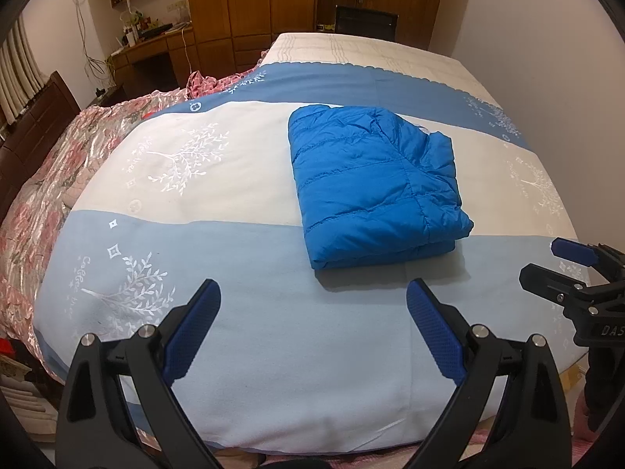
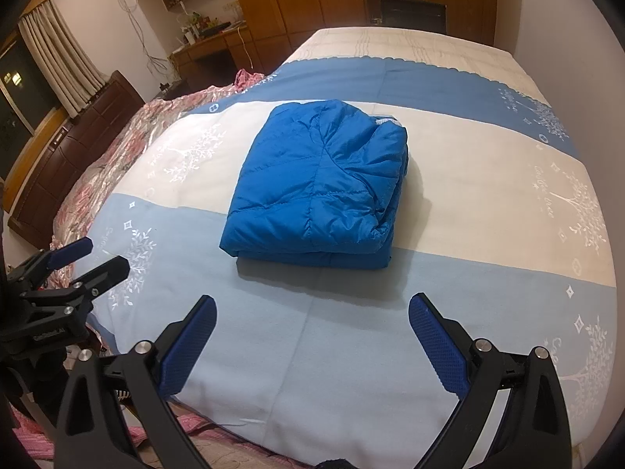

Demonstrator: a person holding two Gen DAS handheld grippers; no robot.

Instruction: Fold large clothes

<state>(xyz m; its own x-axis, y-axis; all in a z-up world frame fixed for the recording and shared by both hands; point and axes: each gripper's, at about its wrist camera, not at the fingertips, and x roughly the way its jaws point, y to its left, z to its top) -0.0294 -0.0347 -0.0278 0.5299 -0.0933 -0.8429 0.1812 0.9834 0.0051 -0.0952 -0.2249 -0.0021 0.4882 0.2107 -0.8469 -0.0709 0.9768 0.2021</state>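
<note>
**Jacket folded on the bed, both grippers off it**

You are standing at the near edge of a bed [image 1: 254,351] in a bedroom, with wooden wardrobes [image 1: 250,0] at the far end and a desk [image 1: 156,45] to their left. The bedspread runs in bands: pale blue nearest you, cream in the middle, darker blue beyond, with white tree prints scattered over it. A pink floral quilt [image 1: 58,156] lies bunched along the left side of the bed, and curtains [image 2: 58,51] hang at the far left in the right wrist view.

The jacket [image 1: 371,183], a bright blue quilted one, lies folded into a thick rectangle on the bed. It sits mostly on the cream band, its near edge reaching over onto the pale blue. Nothing touches it.

Your left gripper [image 1: 312,324] hangs over the pale blue band, short of the jacket, its jaws spread wide and holding nothing. Your right gripper [image 2: 312,332] is likewise short of the jacket, jaws spread wide and empty. Each shows at the edge of the other's view: the right one at the far right of the left wrist view, the left one at the far left of the right wrist view, both well apart from the jacket.
</note>
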